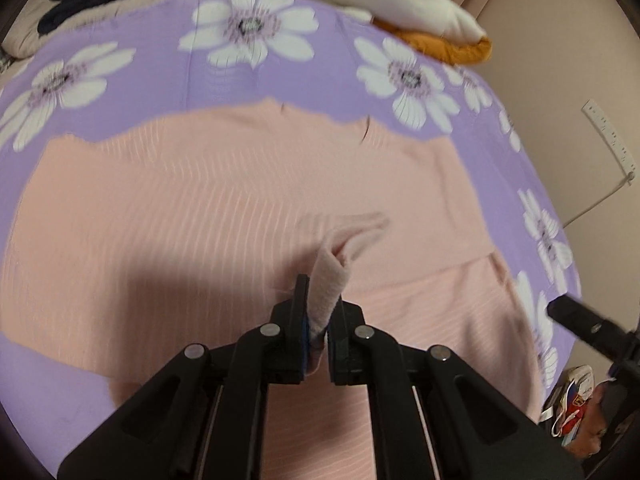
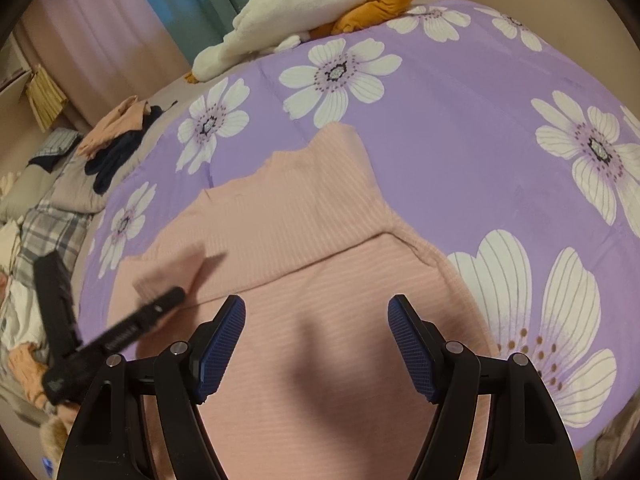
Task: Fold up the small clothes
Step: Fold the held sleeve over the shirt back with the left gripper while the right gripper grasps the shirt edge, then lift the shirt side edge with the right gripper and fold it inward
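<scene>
Right gripper: jaws wide apart, nothing between the blue pads, above the garment's near part.
Pink ribbed garment: spread flat on the purple flowered bedspread.
Left gripper: blurred, at the garment's left edge, pinching pink fabric.
Bedspread's far edge: white and orange bundle.

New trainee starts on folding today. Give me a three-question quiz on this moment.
1. True or false: the left tongs are shut on a piece of the pink garment.
2. What is between the pads of the right tongs?
A. a fold of cloth
B. nothing
C. a white towel
3. Fill in: the purple bedspread is printed with white ____.

Key: 1 true; 2 B; 3 flowers.
</scene>
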`<state>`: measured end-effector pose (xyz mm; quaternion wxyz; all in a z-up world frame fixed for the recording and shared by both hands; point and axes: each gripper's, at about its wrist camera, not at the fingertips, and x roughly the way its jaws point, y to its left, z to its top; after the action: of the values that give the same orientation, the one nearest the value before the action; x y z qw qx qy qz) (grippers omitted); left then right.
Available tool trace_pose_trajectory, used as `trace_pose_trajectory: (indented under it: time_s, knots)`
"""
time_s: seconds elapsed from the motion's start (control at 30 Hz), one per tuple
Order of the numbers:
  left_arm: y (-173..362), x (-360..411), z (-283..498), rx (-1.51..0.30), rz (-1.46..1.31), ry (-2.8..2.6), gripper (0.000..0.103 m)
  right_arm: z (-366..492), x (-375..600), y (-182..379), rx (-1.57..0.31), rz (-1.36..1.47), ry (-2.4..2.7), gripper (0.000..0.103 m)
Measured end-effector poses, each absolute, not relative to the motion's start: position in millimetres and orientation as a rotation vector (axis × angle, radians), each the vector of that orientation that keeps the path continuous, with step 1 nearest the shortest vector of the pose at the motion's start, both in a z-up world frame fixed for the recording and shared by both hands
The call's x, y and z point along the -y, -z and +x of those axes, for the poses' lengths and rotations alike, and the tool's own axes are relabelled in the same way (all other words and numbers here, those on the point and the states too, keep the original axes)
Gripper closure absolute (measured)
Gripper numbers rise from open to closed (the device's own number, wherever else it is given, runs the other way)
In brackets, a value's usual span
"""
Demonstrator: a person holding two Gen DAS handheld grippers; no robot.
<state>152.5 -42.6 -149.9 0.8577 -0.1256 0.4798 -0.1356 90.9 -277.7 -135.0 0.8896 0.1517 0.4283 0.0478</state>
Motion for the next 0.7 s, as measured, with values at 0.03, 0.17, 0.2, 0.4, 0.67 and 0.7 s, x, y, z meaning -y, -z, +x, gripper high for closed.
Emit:
trace_pose_trajectory:
  time_s: [0.03,0.17,0.2,0.4,0.67,0.7]
  knots:
    - [154,43,151,-1.018,-0.262,0.292,0.093,91,277,137,-0.897,0.314,-0.100,0.030]
    - [153,41,141,-1.017,-0.308,0.342,0.062,93,275,141,-0.913,0.319,-0.105,0.030]
    - [150,39,138,-1.019,-0.331,0.363,0.054,93,275,142,-0.918,0.321,-0.109,0.030]
    - [115,16,115,-0.930,-0.376,0.347,0.039,95,268,142,-0.925,0.309,-0.135,0.030]
    - [99,-64,81,-0.897,-0.462,0.087,0.038,109,249,152,-0.952,0.349,-0.228,0.030]
    - [100,-72,76,-0.900,-0.456,0.052,0.038,113,244,155,-0.961,0.364,-0.250,0.030]
